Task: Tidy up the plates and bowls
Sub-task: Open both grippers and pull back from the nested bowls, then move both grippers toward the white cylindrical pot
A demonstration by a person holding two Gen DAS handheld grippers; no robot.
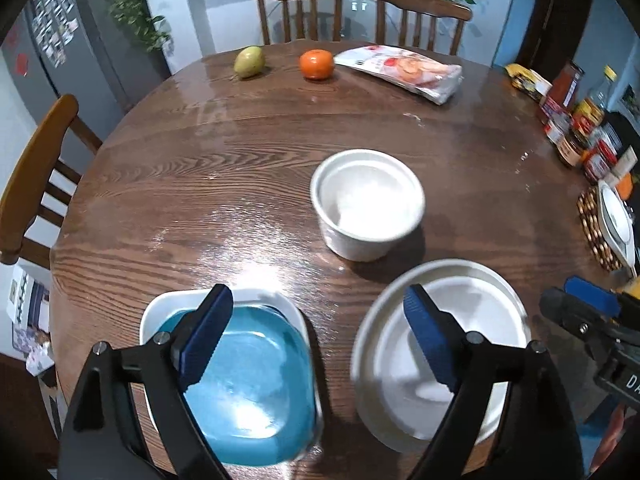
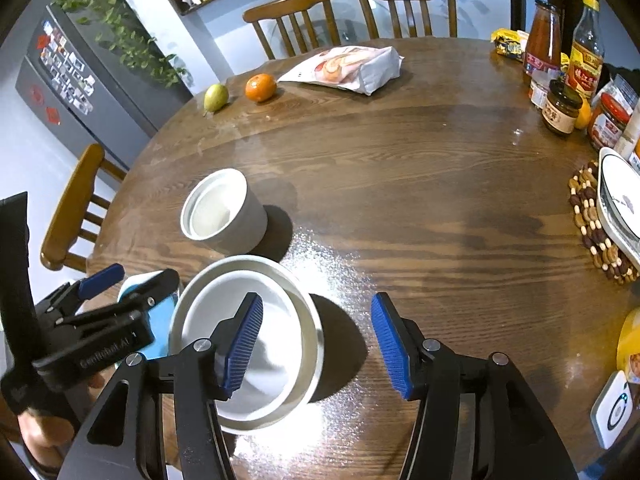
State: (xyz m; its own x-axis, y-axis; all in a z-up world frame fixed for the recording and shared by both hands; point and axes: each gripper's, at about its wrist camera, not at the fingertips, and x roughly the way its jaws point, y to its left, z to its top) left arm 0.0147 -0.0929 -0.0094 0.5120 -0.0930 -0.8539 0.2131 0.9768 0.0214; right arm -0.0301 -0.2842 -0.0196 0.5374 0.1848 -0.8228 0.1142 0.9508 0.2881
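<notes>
A blue square dish [image 1: 256, 384] sits inside a white square dish [image 1: 160, 308] at the near edge of the round wooden table [image 1: 240, 168]. To its right stand two nested white round bowls [image 1: 472, 308], which also show in the right wrist view [image 2: 280, 320]. A smaller white cup-like bowl [image 1: 368, 204] stands behind them, seen too in the right wrist view [image 2: 224, 212]. My left gripper [image 1: 316, 344] is open and empty above the gap between the dishes. My right gripper [image 2: 316, 344] is open and empty, its left finger over the nested bowls.
A pear [image 1: 249, 62], an orange [image 1: 316, 64] and a snack bag [image 1: 404, 70] lie at the far side. Jars and bottles [image 2: 560, 76] crowd the right edge, with a plate on a beaded trivet [image 2: 620, 208]. Chairs ring the table.
</notes>
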